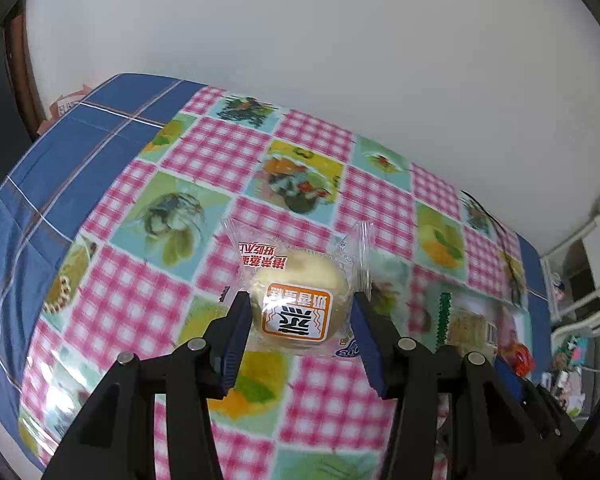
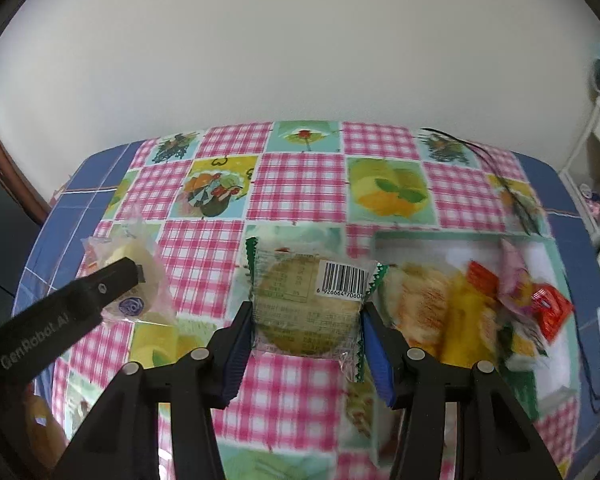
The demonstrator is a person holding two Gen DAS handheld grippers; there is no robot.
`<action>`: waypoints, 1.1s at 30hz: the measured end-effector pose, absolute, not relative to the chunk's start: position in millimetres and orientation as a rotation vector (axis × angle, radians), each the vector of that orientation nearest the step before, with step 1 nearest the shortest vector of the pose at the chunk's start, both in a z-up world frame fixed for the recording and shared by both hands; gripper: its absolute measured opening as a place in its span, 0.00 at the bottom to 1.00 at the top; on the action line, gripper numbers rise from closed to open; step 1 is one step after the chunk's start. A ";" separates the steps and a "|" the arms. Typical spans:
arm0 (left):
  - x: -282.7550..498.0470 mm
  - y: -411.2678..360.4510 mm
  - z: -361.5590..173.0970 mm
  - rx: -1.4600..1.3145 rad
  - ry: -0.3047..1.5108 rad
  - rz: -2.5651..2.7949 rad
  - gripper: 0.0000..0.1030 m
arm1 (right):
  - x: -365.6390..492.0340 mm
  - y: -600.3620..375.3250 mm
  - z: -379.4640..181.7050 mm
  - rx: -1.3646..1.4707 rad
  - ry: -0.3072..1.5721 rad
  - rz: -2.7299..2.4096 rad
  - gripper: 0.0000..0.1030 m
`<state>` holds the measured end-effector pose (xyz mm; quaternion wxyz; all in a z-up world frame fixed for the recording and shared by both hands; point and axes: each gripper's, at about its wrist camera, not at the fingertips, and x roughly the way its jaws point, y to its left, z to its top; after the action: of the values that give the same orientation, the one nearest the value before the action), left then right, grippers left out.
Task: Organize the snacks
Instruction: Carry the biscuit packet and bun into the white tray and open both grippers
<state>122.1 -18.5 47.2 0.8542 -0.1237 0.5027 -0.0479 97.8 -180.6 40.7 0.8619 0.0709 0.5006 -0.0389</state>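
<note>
In the left wrist view my left gripper (image 1: 299, 302) is shut on a clear-wrapped pale steamed cake (image 1: 296, 300) with an orange label, held over the checked tablecloth (image 1: 204, 152). In the right wrist view my right gripper (image 2: 307, 308) is shut on a green-edged wrapped round biscuit (image 2: 306, 306) with a barcode sticker. The left gripper (image 2: 100, 288) and its cake (image 2: 140, 268) show at the left of that view. A white tray (image 2: 556, 368) at the right holds several snacks.
The table stands against a white wall. Blue plaid cloth (image 1: 80, 148) covers its left and far right edges. A dark cable (image 2: 500, 176) lies near the tray's far corner. Shelving and clutter (image 1: 580, 300) stand off the table's right side.
</note>
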 end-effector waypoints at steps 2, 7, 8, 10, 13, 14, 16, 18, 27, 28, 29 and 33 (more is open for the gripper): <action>112.3 -25.0 48.8 -0.268 1.060 -0.122 0.50 | 83.3 -185.7 43.0 0.148 1.048 -0.087 0.53; 90.2 -44.4 51.1 -0.232 1.068 -0.155 0.50 | 57.2 -198.1 43.0 0.137 1.059 -0.117 0.53; 86.8 -46.8 51.1 -0.233 1.070 -0.160 0.51 | 52.8 -201.2 42.7 0.145 1.062 -0.121 0.53; 81.6 -50.9 50.9 -0.228 1.070 -0.167 0.51 | 42.5 -209.8 41.2 0.175 1.071 -0.127 0.53; 74.6 -60.6 49.7 -0.209 1.077 -0.187 0.51 | 33.5 -222.9 38.0 0.206 1.079 -0.132 0.53; 72.2 -64.6 49.0 -0.205 1.081 -0.196 0.51 | 31.4 -228.2 37.1 0.217 1.080 -0.139 0.53; 69.1 -72.6 47.7 -0.197 1.088 -0.213 0.51 | 28.7 -241.5 34.7 0.242 1.085 -0.155 0.53; 66.9 -82.5 46.0 -0.188 1.095 -0.231 0.51 | 26.8 -254.3 30.0 0.263 1.094 -0.175 0.53; 52.2 -145.3 33.8 -0.117 1.145 -0.349 0.51 | 5.8 -334.0 13.2 0.390 1.102 -0.321 0.53; 50.5 -152.0 32.8 -0.107 1.147 -0.362 0.51 | 3.5 -340.8 12.1 0.398 1.100 -0.333 0.53; 47.2 -162.1 31.4 -0.088 1.149 -0.382 0.51 | 0.1 -350.4 9.9 0.408 1.099 -0.349 0.53; 38.7 -190.5 26.9 -0.013 1.152 -0.432 0.51 | -8.9 -377.5 3.8 0.441 1.093 -0.387 0.53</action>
<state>38.7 -190.5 26.9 0.8168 -0.0060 0.5402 -0.2024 -8.9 -377.5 3.8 0.8138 0.2068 0.5120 -0.1813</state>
